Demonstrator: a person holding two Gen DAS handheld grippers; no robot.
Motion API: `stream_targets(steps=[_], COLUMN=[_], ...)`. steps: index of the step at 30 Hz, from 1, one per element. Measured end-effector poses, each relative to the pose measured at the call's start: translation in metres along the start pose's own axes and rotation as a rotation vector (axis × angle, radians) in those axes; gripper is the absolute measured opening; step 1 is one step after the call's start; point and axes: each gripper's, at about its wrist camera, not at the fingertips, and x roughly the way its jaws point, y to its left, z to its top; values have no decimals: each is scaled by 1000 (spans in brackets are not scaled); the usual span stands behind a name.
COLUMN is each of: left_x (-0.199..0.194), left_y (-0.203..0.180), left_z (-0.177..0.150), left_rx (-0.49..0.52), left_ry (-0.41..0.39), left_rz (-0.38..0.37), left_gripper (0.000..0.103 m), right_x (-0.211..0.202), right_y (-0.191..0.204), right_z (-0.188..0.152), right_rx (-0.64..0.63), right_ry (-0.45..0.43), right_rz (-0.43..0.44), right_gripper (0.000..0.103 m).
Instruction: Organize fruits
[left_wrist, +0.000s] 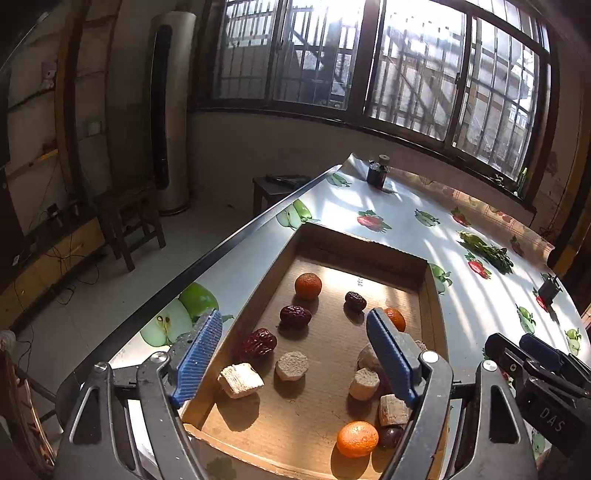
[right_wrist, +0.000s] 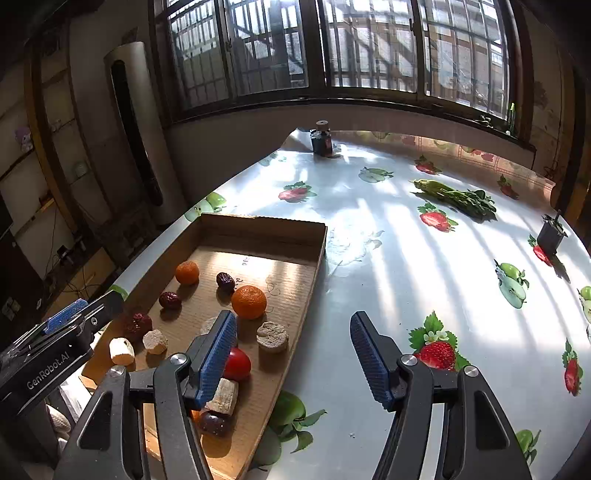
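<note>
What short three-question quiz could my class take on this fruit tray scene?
1. True or false: the left tongs grip an orange.
2. What lies on the tablecloth outside the cardboard tray: A) leafy greens, B) a banana, C) a spoon?
3. Fill in: the red tomato sits just behind the right tongs' ____ finger.

Key: 1 false, they are open and empty. 2 A, leafy greens. 3 left.
</note>
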Motion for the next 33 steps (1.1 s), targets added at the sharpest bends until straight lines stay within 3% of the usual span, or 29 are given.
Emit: stream_targets(steps=[6,28,33], left_x=[-26,-83,-81], left_y=[-17,-62,-67], left_z=[1,-14,-20], left_rx=[41,58,55], left_ry=[-94,-219,-186], left_rz=[92,77,67], left_gripper=[97,99,103], right_x=[-27,-63,-63], right_y=[-27,-38,-40], right_z=[-22,-57,-59], right_rx=[81,57,50], right_ry=[-13,-63,-66], right_rz=[-32,-47,-49], right_gripper=[76,81,81])
